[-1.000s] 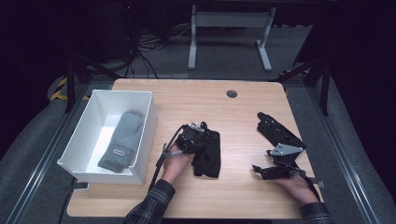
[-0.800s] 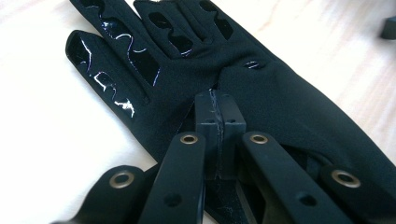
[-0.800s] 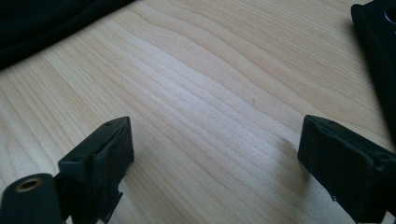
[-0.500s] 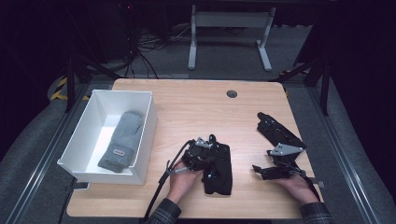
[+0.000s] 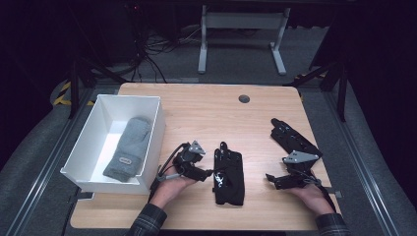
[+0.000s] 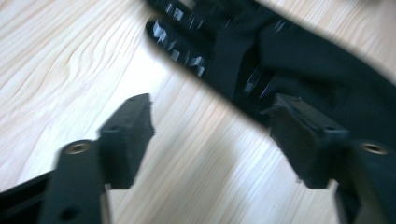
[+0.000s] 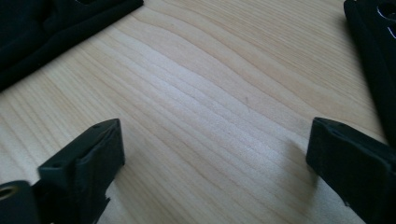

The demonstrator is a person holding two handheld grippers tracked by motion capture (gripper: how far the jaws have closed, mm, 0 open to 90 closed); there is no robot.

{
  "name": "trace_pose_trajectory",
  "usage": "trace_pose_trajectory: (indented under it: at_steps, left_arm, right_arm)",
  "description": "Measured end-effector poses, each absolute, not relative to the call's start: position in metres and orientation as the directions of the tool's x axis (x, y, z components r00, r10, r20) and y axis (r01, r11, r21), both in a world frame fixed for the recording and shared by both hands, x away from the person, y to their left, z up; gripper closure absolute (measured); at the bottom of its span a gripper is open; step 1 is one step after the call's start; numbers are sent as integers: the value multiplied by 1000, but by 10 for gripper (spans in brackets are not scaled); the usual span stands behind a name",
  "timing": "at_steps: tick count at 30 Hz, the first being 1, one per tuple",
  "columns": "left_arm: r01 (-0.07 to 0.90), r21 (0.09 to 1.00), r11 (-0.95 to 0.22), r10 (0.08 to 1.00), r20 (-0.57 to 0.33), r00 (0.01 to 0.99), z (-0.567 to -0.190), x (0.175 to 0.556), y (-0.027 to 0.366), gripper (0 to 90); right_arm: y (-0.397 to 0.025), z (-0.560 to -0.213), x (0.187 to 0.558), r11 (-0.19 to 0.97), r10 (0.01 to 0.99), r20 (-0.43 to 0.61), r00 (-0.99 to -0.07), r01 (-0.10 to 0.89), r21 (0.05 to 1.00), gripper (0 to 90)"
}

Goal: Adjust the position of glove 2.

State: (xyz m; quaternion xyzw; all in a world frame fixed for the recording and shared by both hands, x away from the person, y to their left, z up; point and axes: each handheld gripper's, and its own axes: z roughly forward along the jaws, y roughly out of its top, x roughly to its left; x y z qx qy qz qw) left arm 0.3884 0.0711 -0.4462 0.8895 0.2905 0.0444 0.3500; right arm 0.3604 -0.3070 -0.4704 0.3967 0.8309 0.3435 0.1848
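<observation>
While both tools sit near the table's (image 5: 206,108) front edge, entries run near to far. Left gripper (image 5: 202,173): jaws spread, empty, just left of the near glove (image 5: 228,177), which lies flat at centre front. Right gripper (image 5: 275,180): jaws spread, empty, over bare wood. Far glove (image 5: 291,138): right side, beyond the right gripper. Bin (image 5: 152,142): left, holding a grey mitten (image 5: 129,148). Risk: a shallow bite may pinch one layer only, so the glove slips free.

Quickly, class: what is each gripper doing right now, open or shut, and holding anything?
Left gripper: open, holding nothing, beside the black glove.
Right gripper: open, holding nothing, over bare table.
</observation>
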Motion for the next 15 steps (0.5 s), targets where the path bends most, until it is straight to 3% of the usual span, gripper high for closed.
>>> trace_pose_trajectory:
  at_steps: [6,11,15]
  left_arm:
    - [490,628,-604,563,-99,821,-461,381,81,136]
    - [467,618,-633,552,-63,832,-466,377,81,96]
    - [419,648,-636,535,-22,845,-473,374,83,49]
  right_arm:
    - [-307,-471,361,450,793,-39,-608,542,710,5]
    - [-307,-470,362,452,789,-34,-613,543,708,9]
    - [-306,-464,362,480,768,-34,-640,540,691,146]
